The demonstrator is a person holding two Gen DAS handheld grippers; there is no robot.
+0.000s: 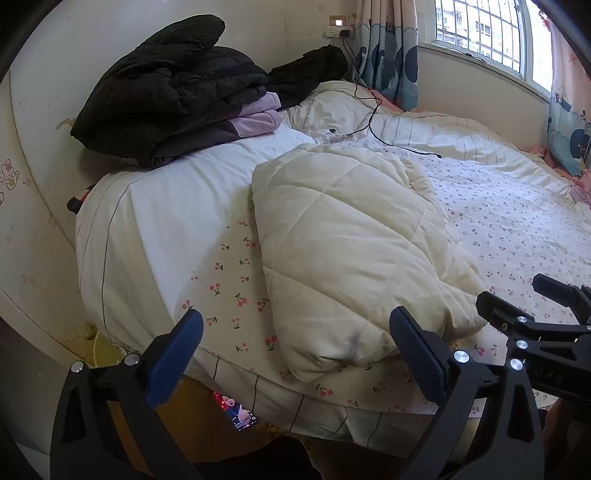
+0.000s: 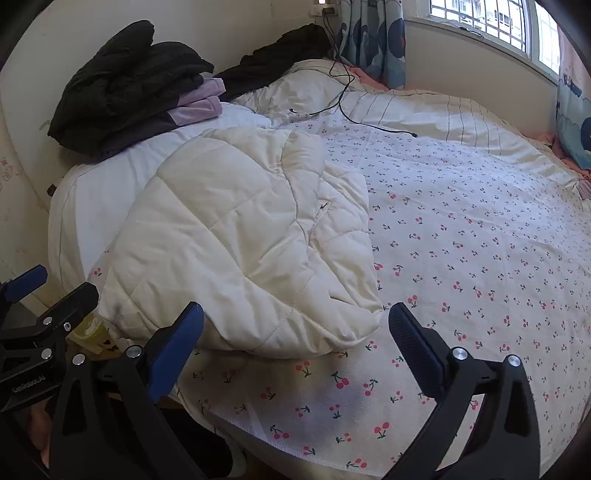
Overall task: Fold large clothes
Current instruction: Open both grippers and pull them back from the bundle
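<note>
Cream puffy coat (image 2: 240,251) lies folded on the cherry sheet (image 2: 461,258) near the bed's front edge. Left tool (image 1: 295,339) and right tool (image 2: 295,332) hover spread wide, holding nothing.

Daylight enters through the window (image 1: 480,29) at upper right, blown out white. The bedspread (image 2: 461,221) is evenly lit, shadows soft. Fisheye bends edges; corners vignette black.

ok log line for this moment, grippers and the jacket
left gripper open, empty | right gripper open, empty | cream quilted jacket folded on bed | dark folded pile behind it
</note>
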